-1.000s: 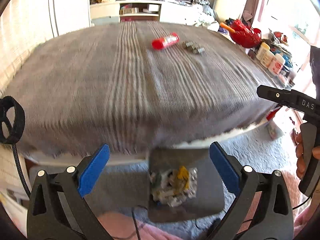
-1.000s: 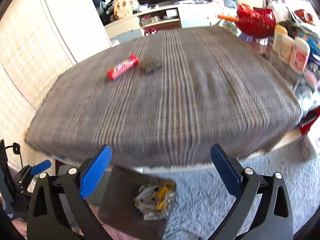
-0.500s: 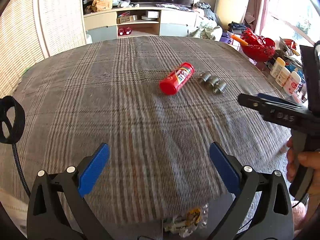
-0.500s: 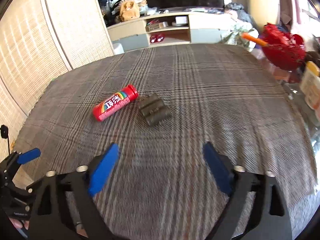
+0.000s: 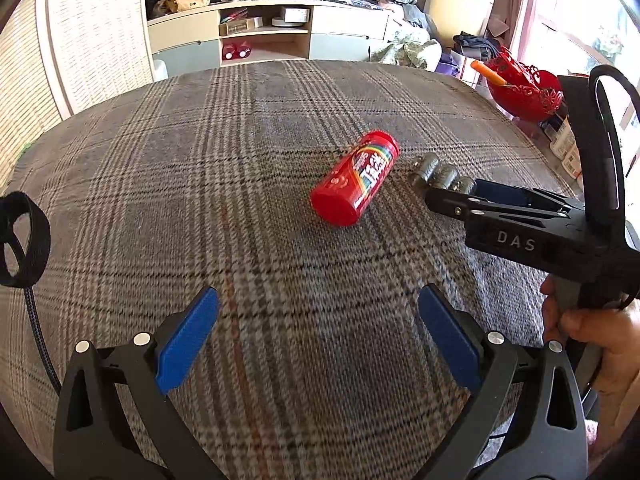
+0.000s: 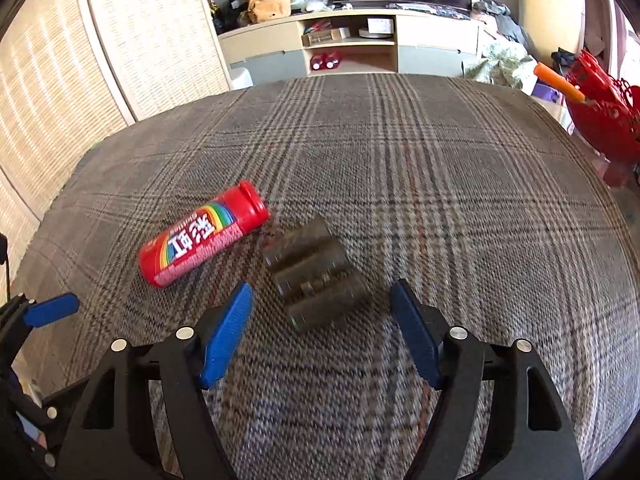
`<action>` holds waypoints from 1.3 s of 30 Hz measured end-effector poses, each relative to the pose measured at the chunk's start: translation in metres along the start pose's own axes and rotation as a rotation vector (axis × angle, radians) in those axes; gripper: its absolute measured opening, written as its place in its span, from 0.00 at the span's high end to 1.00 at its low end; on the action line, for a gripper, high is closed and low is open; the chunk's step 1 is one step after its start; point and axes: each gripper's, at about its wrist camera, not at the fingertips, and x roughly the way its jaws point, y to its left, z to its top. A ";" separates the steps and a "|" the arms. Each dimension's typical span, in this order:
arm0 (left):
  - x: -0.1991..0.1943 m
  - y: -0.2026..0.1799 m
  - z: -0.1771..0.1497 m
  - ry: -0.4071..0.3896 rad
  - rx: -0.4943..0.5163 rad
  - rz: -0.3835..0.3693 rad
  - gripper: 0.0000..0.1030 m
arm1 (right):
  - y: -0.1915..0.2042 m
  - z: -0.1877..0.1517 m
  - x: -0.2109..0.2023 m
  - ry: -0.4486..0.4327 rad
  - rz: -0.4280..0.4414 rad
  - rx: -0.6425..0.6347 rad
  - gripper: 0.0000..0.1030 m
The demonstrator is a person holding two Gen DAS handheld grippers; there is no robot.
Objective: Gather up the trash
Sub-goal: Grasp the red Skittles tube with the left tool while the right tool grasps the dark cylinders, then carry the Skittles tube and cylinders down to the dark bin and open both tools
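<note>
Both tools are spread wide and carry nothing. Right tool [image 6: 322,312] hangs low over the plaid-covered desk [image 6: 460,208], and the dark ribbed bundle [image 6: 316,276] lies just beyond its tips, roughly centred in the gap but not yet between the pads. Left tool [image 5: 318,332] sits further back from the bundle, over bare cloth.

I take the bundle as my landmark. It looks like three short dark cylinders side by side, perhaps wrapped together; the right wrist view is blurred, so I cannot say what the surface is. Just to its left, close but seemingly not touching, lies the red candy tube [image 6: 204,238] on its side, its capped end toward the bundle. Well off to the bundle's right, past the desk's edge, stands a red basket [image 6: 600,112].

I judge the bundle small, stiff and fairly dense for its size. Its ribs run across my tool's line, so closing on the two outer flanks should seat the pads against rounded sides; I would squeeze squarely at mid-length so nothing rolls out or splays apart.

The tube I judge light, hard plastic, glossy and slippery, and ready to roll on the cloth. I would take it across the middle of the barrel, not at the cap, and avoid nudging it while closing on the bundle.
</note>
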 end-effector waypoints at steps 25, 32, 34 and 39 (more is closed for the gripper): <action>0.052 -0.023 0.042 -0.035 0.112 -0.001 0.61 | -0.055 -0.006 -0.018 -0.017 0.044 0.194 0.59; 0.033 -0.027 0.017 -0.029 0.113 -0.006 0.63 | -0.047 -0.025 -0.033 0.005 0.062 0.191 0.59; 0.025 -0.027 0.008 -0.026 0.105 -0.003 0.63 | -0.043 -0.032 -0.039 0.011 0.058 0.195 0.59; -0.005 -0.032 -0.018 -0.025 0.083 0.003 0.64 | -0.033 -0.051 -0.061 0.013 0.071 0.193 0.59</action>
